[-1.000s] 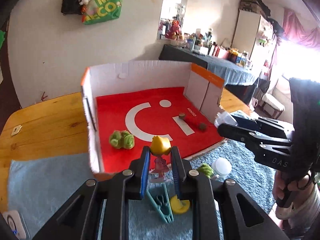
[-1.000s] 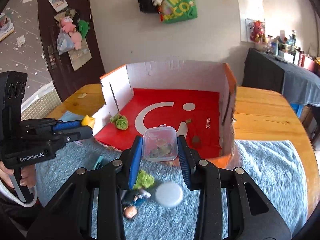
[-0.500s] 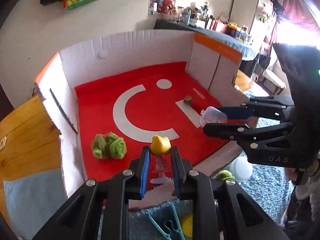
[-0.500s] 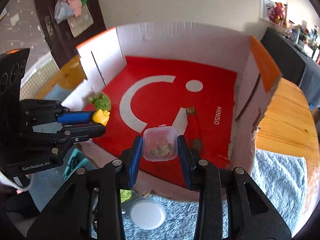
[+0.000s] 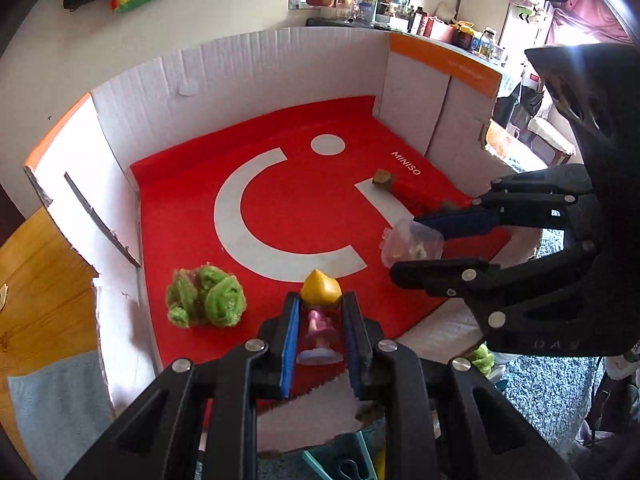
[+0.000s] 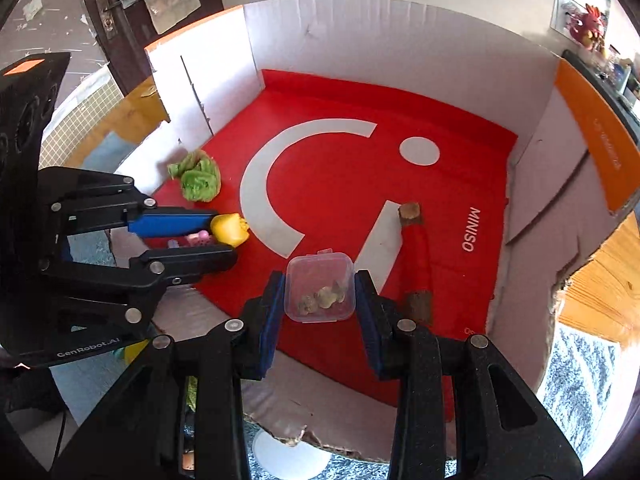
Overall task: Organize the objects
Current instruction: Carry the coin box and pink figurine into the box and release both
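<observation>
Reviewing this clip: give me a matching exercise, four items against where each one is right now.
Items:
1. yellow-haired figurine
2. clear lidded container
3. green fuzzy clump
4. red roll

Places:
A. lying on the box's red floor, near its right wall
B. in the right gripper
C. in the left gripper
D. loose on the red floor, left side

Pairs: 1-C, 2-B, 3-D, 4-A

One box (image 5: 280, 64) — two grippers (image 5: 318, 320) — one figurine (image 5: 320, 312).
</observation>
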`<control>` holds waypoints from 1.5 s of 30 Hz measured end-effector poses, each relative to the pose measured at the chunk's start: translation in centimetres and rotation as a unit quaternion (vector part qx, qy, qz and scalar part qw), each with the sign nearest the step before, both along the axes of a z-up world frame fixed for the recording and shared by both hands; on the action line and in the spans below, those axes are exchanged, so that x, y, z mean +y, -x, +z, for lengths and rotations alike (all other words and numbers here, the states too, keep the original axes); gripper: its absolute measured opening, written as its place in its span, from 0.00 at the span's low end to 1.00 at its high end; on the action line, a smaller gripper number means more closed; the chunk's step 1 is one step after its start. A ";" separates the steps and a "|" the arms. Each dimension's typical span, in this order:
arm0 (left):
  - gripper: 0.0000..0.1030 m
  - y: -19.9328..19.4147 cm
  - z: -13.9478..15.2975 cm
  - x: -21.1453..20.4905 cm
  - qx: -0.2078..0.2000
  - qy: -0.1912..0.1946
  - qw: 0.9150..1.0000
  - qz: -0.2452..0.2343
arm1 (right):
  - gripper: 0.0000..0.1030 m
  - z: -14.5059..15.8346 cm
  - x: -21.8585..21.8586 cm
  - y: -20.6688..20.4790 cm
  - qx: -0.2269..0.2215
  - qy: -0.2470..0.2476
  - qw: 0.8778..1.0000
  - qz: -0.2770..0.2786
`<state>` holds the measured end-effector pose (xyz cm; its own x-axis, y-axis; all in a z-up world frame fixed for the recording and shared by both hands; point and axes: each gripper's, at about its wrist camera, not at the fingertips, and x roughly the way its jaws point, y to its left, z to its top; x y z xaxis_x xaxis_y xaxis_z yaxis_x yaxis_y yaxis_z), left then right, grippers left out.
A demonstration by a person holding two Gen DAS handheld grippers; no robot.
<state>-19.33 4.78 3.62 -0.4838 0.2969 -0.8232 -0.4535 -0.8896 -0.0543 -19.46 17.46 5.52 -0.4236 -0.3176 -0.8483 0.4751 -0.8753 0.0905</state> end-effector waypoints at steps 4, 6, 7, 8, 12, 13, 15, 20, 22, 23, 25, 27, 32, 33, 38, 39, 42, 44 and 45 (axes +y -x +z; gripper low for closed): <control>0.21 0.1 -0.1 0.0 -0.002 0.000 1.000 -0.001 | 0.33 0.1 0.0 0.0 -0.002 -0.004 1.000 0.004; 0.21 0.0 0.0 0.0 0.000 0.001 1.000 -0.002 | 0.33 0.2 0.0 -0.1 -0.001 -0.006 1.000 0.005; 0.21 0.0 0.0 0.0 0.000 0.002 1.000 -0.002 | 0.33 0.2 -0.1 -0.1 0.000 -0.008 1.000 0.006; 0.21 0.0 0.0 0.1 0.001 0.003 1.000 -0.003 | 0.33 0.2 -0.1 -0.1 0.001 -0.009 1.000 0.006; 0.21 0.0 0.0 0.1 0.003 0.004 1.000 -0.003 | 0.33 0.2 -0.1 -0.1 0.001 -0.012 1.000 0.007; 0.21 0.0 0.0 0.1 0.002 0.004 1.000 -0.003 | 0.33 0.2 -0.1 0.0 0.001 -0.012 1.000 0.007; 0.21 0.0 0.0 0.1 0.002 0.004 1.000 -0.003 | 0.33 0.2 0.0 0.0 0.001 -0.013 1.000 0.008; 0.23 0.0 0.0 0.2 0.006 0.006 1.000 -0.005 | 0.39 0.1 -0.1 0.2 -0.001 -0.013 1.000 0.007; 0.25 0.0 0.0 0.2 0.005 0.005 1.000 -0.005 | 0.41 0.1 -0.2 0.2 0.001 -0.015 1.000 0.007; 0.25 0.0 0.0 0.2 0.006 0.005 1.000 -0.006 | 0.41 0.1 -0.2 0.2 0.002 -0.018 1.000 0.008; 0.27 0.0 0.1 0.2 0.006 0.004 1.000 -0.006 | 0.41 0.1 -0.5 0.2 0.003 -0.020 1.000 0.009; 0.32 0.0 0.1 0.2 0.006 0.003 1.000 -0.005 | 0.42 0.1 -0.6 0.3 0.003 -0.020 1.000 0.008; 0.34 0.1 0.2 0.1 0.007 -0.001 1.000 -0.004 | 0.42 0.1 -0.6 0.3 0.003 -0.019 1.000 0.007; 0.34 0.1 0.3 0.1 0.008 -0.001 1.000 -0.003 | 0.42 0.2 -0.6 0.3 0.002 -0.018 1.000 0.007; 0.34 -0.1 0.6 -0.1 0.009 -0.006 1.000 -0.002 | 0.42 0.5 -0.4 0.3 0.004 -0.014 1.000 0.005; 0.34 -0.2 0.8 -0.2 0.011 -0.009 1.000 -0.002 | 0.42 0.6 -0.4 0.2 0.004 -0.013 1.000 0.004; 0.43 -0.6 1.3 -0.4 0.021 -0.012 1.000 -0.001 | 0.45 1.0 -0.2 0.0 0.010 -0.010 1.000 0.002; 0.44 -0.9 1.8 -0.4 0.032 -0.012 0.999 -0.001 | 0.51 1.4 -0.1 -0.2 0.015 -0.006 1.000 0.001; 0.44 -1.1 2.0 -0.4 0.036 -0.012 0.999 0.000 | 0.51 1.6 0.0 -0.4 0.018 -0.004 1.000 0.000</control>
